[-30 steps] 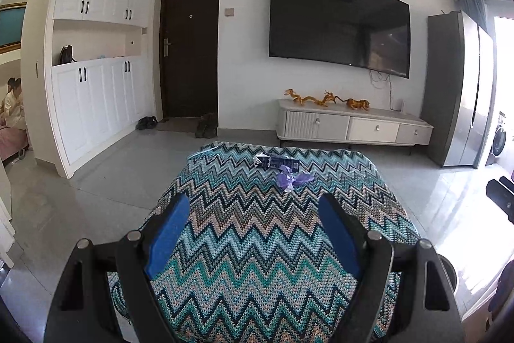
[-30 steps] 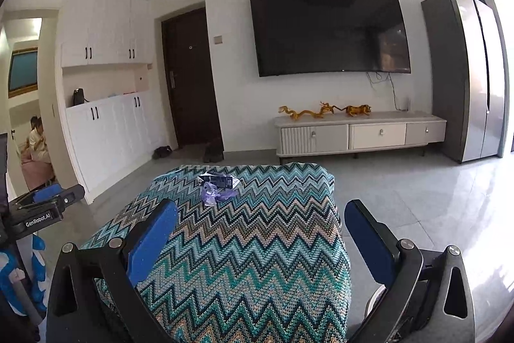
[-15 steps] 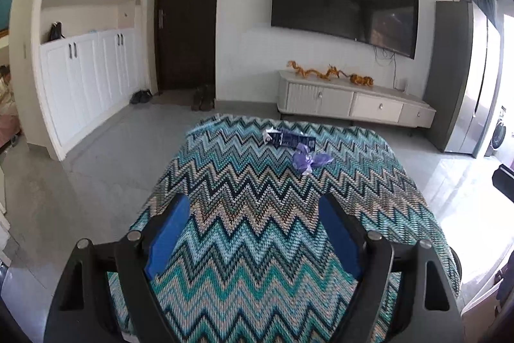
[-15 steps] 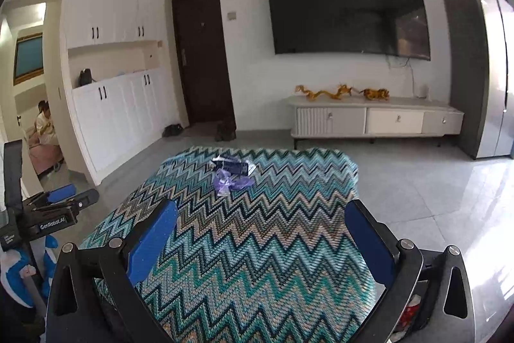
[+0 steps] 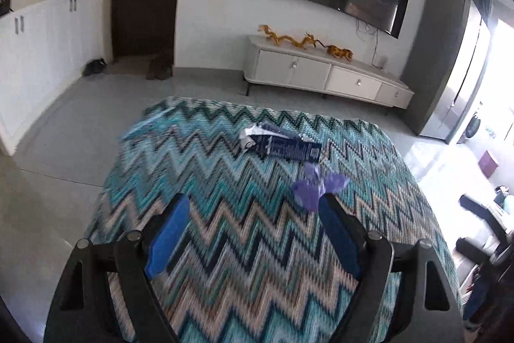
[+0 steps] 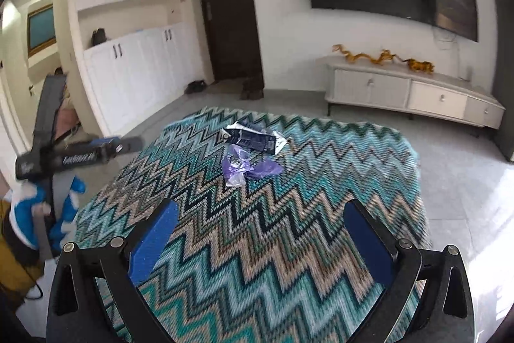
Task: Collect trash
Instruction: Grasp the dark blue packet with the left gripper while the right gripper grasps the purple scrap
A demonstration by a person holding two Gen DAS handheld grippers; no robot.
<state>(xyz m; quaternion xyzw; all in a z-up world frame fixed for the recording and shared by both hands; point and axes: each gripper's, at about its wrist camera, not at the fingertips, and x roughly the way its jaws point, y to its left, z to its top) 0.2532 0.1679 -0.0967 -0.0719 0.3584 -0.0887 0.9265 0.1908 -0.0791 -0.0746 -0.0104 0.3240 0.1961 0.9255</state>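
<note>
Already over the zigzag-patterned cloth point(image 5: 225, 214) that covers the counter, two hand-held tools close in on the trash at its far end. The left tool point(image 5: 253, 233) stands wide with nothing between its blue pads, and the tip of its right-hand finger sits just below the crumpled purple wrapper point(image 5: 316, 188) in its own view. The right tool point(image 6: 261, 233) is likewise wide and empty, the same purple wrapper point(image 6: 244, 167) lying ahead of it and a little to the left. Beyond the wrapper, near it, lies a flattened dark blue packet point(image 5: 282, 145) with a torn white end. Neither piece is touched yet, so the step in hand appears to be the approach before the first pickup. The next move likely calls for one tool to centre its pads on either side of the wrapper, sink to the cloth and close without snagging the knit.
</note>
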